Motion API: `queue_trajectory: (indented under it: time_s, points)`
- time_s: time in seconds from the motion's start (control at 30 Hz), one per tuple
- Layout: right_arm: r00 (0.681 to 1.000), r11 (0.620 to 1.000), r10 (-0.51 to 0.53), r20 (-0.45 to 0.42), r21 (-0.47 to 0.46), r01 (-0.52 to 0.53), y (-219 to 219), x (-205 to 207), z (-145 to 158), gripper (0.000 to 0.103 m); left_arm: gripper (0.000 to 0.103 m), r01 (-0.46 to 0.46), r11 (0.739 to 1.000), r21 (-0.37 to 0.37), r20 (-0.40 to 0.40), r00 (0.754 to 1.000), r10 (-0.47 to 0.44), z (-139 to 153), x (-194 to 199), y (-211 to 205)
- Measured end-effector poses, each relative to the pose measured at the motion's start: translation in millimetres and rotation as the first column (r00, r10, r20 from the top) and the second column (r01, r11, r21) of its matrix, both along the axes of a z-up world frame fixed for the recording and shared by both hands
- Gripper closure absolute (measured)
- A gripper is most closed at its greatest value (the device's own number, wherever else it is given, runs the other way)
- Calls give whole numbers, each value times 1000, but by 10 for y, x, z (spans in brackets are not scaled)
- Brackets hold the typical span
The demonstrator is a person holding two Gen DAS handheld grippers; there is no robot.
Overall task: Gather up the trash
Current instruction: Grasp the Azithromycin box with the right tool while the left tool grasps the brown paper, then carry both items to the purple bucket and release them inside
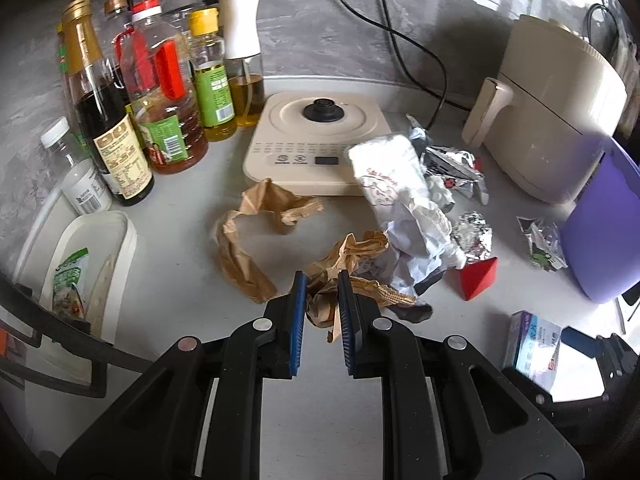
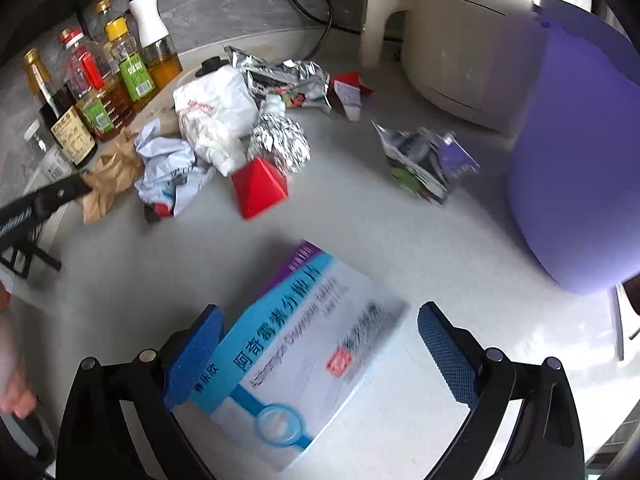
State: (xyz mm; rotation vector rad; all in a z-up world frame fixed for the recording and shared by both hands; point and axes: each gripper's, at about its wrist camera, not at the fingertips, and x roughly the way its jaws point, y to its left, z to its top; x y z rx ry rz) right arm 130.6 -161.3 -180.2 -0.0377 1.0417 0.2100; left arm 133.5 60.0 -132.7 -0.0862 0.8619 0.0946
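Pale grey countertop (image 1: 192, 280), sauce & oil bottles (image 1: 168, 92) upper left, cream cooker base (image 1: 316, 148) centre, crumpled brown paper (image 1: 248, 232) mid-frame, white wrappers (image 1: 400, 200), foil ball (image 1: 474, 232), red carton (image 1: 478, 278), cream air fryer (image 1: 552, 120) w/ purple bin (image 1: 608, 224) at right, medicine box (image 2: 304, 356) lower centre.

The medicine box (image 2: 304, 356) is blurry, and its small print cannot be read. Its near end hides behind the blue pads (image 2: 196, 356) at about 7 o'clock. The purple bin (image 2: 576, 168) is cut off at 3 o'clock. In the left view, the crumpled brown paper (image 1: 344, 276) hides partly behind the fingers (image 1: 348, 308). The bottle labels (image 1: 120, 156) are too small to read.
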Motion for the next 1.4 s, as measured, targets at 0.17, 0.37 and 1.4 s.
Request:
queue_trajectory:
  time_s: [0.17, 0.37, 1.4]
  points:
    - [1000, 1000, -2, -23, -22, 1, -131, -146, -4, 8, 87, 17, 1000, 1, 5, 1000, -17, 21, -44, -130]
    - [999, 1000, -7, -40, -12, 7, -312, -273, -24, 38, 87, 6, 1000, 7, 22, 1000, -6, 106, -116, -201]
    - [897, 977, -186, 400, 176, 124, -648, -492, 1776, 39, 88, 151, 987, 51, 278, 947, -160, 1437, -196, -398]
